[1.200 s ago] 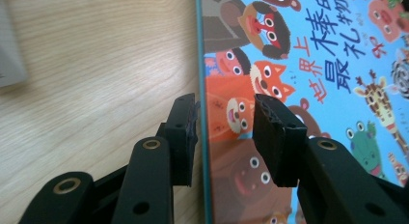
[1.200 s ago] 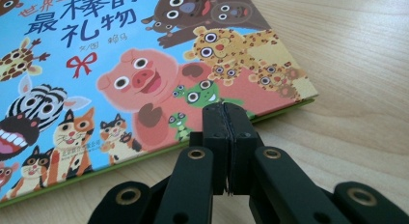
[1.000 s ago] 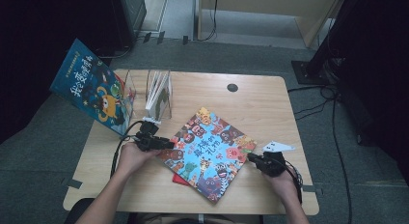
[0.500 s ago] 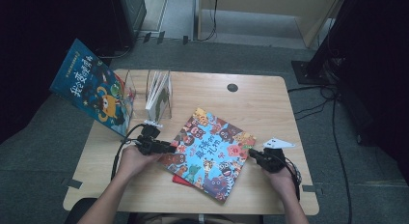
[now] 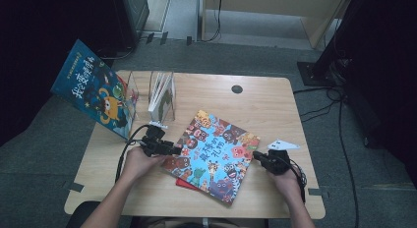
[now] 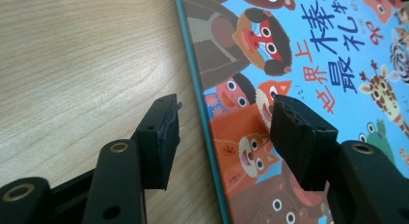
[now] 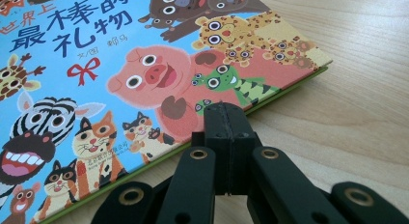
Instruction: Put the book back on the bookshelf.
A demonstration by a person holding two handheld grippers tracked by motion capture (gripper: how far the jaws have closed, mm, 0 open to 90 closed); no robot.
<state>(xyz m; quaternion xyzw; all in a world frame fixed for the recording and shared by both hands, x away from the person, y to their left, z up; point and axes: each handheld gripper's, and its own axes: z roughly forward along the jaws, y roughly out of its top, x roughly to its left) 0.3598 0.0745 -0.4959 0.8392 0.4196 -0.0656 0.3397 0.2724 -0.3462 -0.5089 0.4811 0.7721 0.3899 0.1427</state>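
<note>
A: Where is the book (image 5: 211,154) found?

B: It is laid flat and askew on the near half of the table (image 5: 265,105), cover up, crowded with cartoon animals. A red edge (image 5: 183,183) is seen under its near corner.

A: And the left gripper (image 5: 173,150)?

B: It is held at the book's left edge. Its jaws have just been opening and are spread, with the book's teal edge (image 6: 205,113) seen between them, untouched by either pad; one pad is hung over the cover, the other over bare wood.

A: The right gripper (image 5: 256,156)?

B: Its jaws are pressed together with nothing between them, set at the book's right edge (image 7: 270,96) over the wood.

A: What else is on the surface?

B: A clear rack (image 5: 162,93) with thin books is stood at the far left, and a second book (image 5: 93,88) is propped beyond the table's left side. A dark round hole (image 5: 237,89) is set near the far edge.

A: The room?

B: Grey floor (image 5: 49,139) is seen around the pale wooden table, with cables (image 5: 339,115) trailed on the right and dark furniture behind.
</note>
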